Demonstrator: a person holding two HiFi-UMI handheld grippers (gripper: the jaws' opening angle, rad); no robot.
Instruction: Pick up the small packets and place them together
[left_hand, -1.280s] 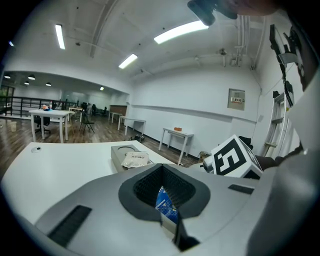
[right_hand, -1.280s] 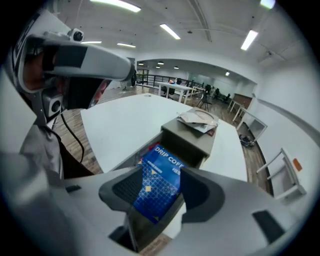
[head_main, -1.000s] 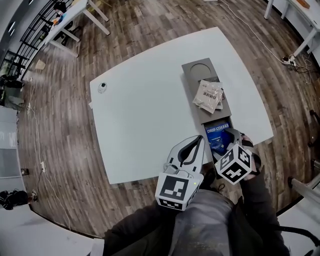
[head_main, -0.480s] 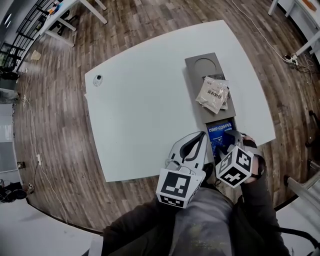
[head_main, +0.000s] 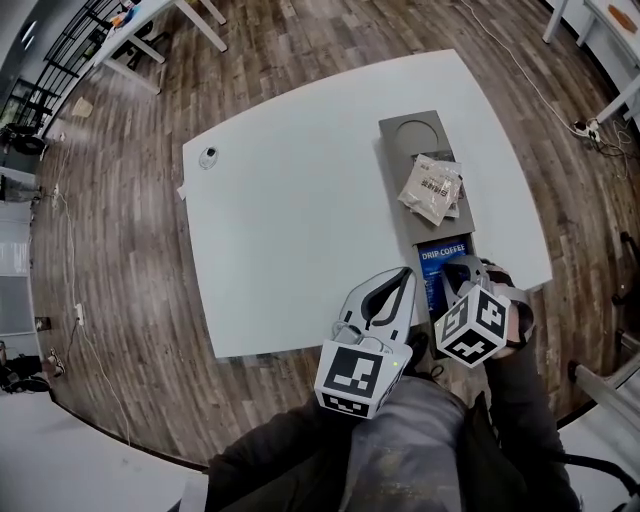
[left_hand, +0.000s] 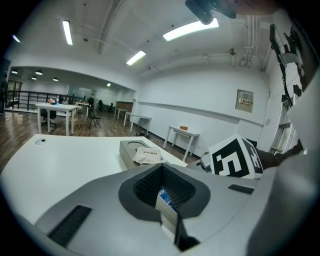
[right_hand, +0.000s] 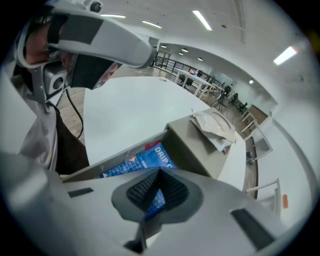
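Observation:
A grey tray (head_main: 395, 150) lies on the white table's right side. Beige small packets (head_main: 430, 188) are piled in its middle section, and blue drip coffee packets (head_main: 440, 262) fill its near section. My right gripper (head_main: 462, 270) reaches into that near section. In the right gripper view its jaws (right_hand: 152, 192) are shut on a blue packet (right_hand: 150, 155), whose edge runs down between the pads. My left gripper (head_main: 405, 275) hovers just left of the tray at the table's near edge, jaws (left_hand: 162, 200) shut with nothing held. The beige packets (left_hand: 146, 156) show ahead of it.
A small round white object (head_main: 208, 155) sits at the table's far left corner. The table's near edge runs right under both grippers. Wood floor, cables and other tables surround it.
The right gripper has stayed over the blue packets, settling slightly into the near section. The left gripper has hardly moved. The head camera has shifted a little.

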